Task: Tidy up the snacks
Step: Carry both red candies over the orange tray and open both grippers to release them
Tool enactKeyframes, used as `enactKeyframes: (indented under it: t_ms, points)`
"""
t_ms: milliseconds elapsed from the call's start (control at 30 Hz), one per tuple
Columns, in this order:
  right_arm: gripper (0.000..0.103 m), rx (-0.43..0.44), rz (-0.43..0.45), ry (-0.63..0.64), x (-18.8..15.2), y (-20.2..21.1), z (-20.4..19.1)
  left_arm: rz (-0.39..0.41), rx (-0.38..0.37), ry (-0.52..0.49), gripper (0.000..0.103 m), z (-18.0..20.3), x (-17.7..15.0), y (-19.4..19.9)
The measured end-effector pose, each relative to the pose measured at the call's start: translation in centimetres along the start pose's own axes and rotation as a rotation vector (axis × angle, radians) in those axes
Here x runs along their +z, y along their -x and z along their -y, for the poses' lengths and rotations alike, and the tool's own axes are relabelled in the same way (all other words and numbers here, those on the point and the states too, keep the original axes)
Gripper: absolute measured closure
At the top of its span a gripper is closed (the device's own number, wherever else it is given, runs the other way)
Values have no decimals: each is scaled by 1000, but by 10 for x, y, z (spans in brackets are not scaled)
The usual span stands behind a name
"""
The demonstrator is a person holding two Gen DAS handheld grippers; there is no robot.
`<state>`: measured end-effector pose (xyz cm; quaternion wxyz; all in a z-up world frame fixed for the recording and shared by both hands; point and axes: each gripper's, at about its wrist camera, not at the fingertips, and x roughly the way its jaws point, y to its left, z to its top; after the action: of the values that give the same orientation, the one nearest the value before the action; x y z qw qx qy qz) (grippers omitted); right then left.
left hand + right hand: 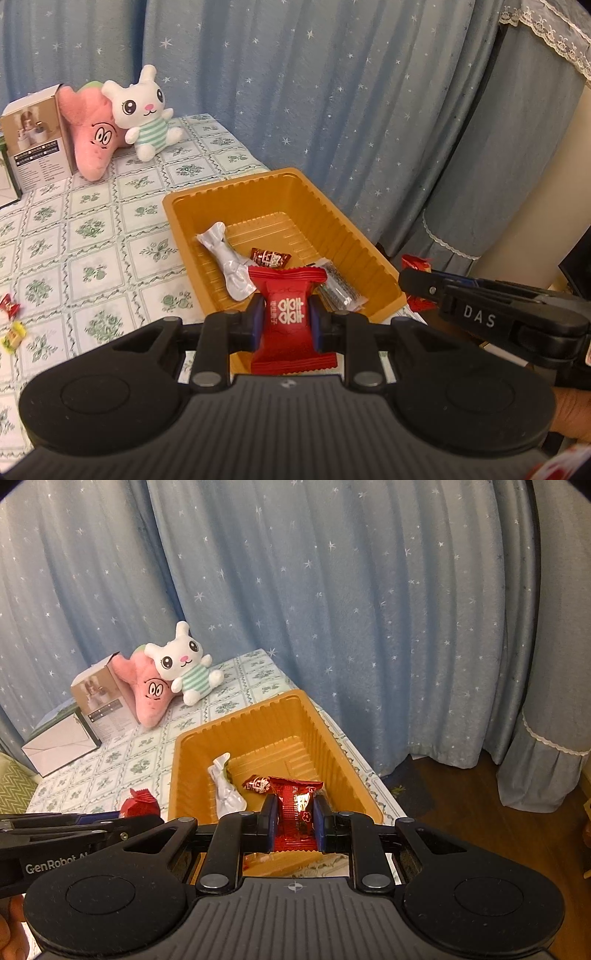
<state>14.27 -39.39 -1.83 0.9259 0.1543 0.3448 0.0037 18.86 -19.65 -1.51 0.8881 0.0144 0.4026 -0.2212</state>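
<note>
Both the left gripper (pixel 287 319) and right gripper (pixel 295 818) pinch red candies (pixel 290 317) (pixel 295 812) above the orange tray (pixel 295 192), seemingly for dropping in.

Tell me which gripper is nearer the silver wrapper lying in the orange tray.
Left, by a small margin. The left gripper sits just in front of the silver wrapper; the right gripper is farther along the orange tray, to the wrapper's right.

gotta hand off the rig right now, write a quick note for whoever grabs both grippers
Left gripper: shut on a red candy packet, near the tray's front edge.
Right gripper: shut on a shiny red wrapper, also at the front edge.
Orange tray already holds a silver packet, a small dark red candy and a clear packet.
Left: release both, then collect the red and yellow candies on the tablecloth.
</note>
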Motion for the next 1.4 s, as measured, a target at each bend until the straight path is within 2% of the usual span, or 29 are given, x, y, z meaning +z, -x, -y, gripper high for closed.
enactKeyframes:
  t_ms: [467,800,833,867,933,1400]
  points:
    - [83,-6,-12,7,18,-41,5,-38,-3,-16,80,-12,18,-45]
    - [83,-9,-23,9,18,-52,7,-54,2,-29,80,-17,23,-68]
    - [83,-8,-25,10,18,-53,7,-48,1,-26,77,-18,23,-68]
    - [83,-8,-25,11,17,-53,7,-41,0,-24,66,-19,23,-68]
    - [83,-8,-27,12,18,-53,7,-32,5,-18,57,-24,22,-66]
    - [83,10,-33,21,19,-55,0,8,51,74,57,-61,-1,-28]
